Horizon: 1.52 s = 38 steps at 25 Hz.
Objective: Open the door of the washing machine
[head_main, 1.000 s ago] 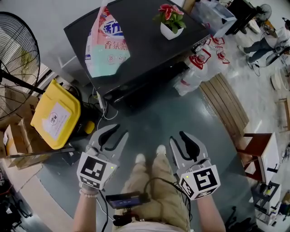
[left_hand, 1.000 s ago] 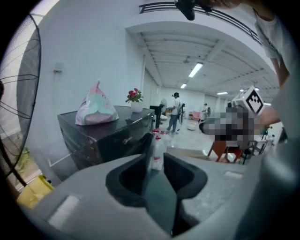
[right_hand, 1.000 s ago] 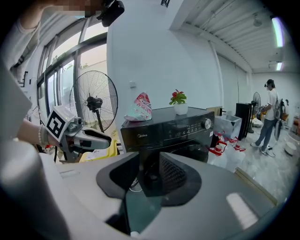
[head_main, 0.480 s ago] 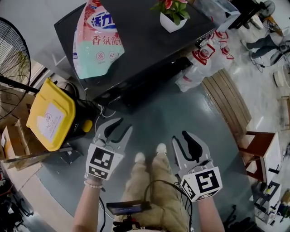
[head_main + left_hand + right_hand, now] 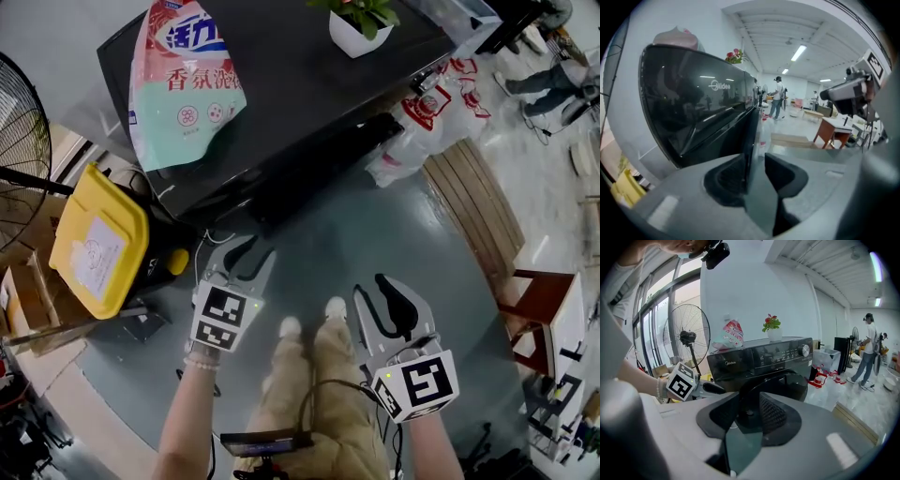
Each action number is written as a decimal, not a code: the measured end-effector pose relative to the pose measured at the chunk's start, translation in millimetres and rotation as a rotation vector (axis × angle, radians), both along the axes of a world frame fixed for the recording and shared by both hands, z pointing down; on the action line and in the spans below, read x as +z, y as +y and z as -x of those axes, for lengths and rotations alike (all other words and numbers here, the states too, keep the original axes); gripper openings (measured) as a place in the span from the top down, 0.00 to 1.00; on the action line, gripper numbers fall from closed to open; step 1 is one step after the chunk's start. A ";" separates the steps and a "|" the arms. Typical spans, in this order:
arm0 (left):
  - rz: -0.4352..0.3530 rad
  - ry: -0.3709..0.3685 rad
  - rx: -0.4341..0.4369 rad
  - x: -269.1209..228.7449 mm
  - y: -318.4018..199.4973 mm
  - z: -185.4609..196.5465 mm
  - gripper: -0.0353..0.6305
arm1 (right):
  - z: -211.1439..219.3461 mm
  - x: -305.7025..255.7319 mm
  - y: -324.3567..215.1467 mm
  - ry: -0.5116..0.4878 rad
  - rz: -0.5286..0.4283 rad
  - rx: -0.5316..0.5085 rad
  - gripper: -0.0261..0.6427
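Step in hand: approach. The door is not yet touched.

Left to right:
- Standing fan (image 5: 17, 112) at far left, then a yellow bin (image 5: 94, 244) beside the machine's left flank.
- Detergent bag (image 5: 183, 84) lying on the left end of the machine's top.
- My left gripper (image 5: 249, 253) is near the machine's lower left front corner. Its jaws have just been opening and stand wide apart, with nothing between them and no contact.
- The washing machine (image 5: 300, 75) is black and stands straight ahead. Its round door (image 5: 790, 380) is shut, seen past my right jaws.
- Potted plant (image 5: 361, 23) on the right end of the top.
- My right gripper (image 5: 373, 291) hangs further back over the floor. Its jaws are partly apart and empty, aimed at the door.

Next move, my judgement: bring 1 gripper to the door's rim, find the handle recess, close on it and pull along the hinge arc. I cannot tell from here which side the recess is on. The rim looks glossy, so a shallow grip may slip.

Writing:
- A white logo (image 5: 721, 85) on the front reads "Midea".
- The bag shows 香氛洗 in red. The larger white characters above it are cut off.
- The print on the control panel (image 5: 785, 355) is too small to read.
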<state>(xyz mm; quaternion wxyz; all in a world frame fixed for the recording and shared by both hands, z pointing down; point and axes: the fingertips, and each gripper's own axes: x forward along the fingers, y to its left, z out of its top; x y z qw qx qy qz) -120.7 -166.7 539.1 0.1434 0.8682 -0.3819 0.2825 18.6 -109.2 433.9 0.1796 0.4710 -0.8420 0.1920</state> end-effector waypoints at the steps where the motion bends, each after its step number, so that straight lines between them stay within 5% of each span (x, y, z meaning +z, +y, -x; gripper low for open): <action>1: 0.006 -0.004 0.001 5.7 -2.1 -0.5 0.76 | -0.5 2.6 -1.1 0.000 0.002 0.000 0.78; 28: 0.095 -0.083 -0.001 94.7 -34.1 -20.1 0.76 | -30.1 50.7 -9.1 -0.015 0.058 0.030 0.78; 38: 0.093 -0.120 -0.008 98.1 -36.8 -18.9 0.87 | -33.3 56.0 -11.0 -0.024 0.064 0.035 0.78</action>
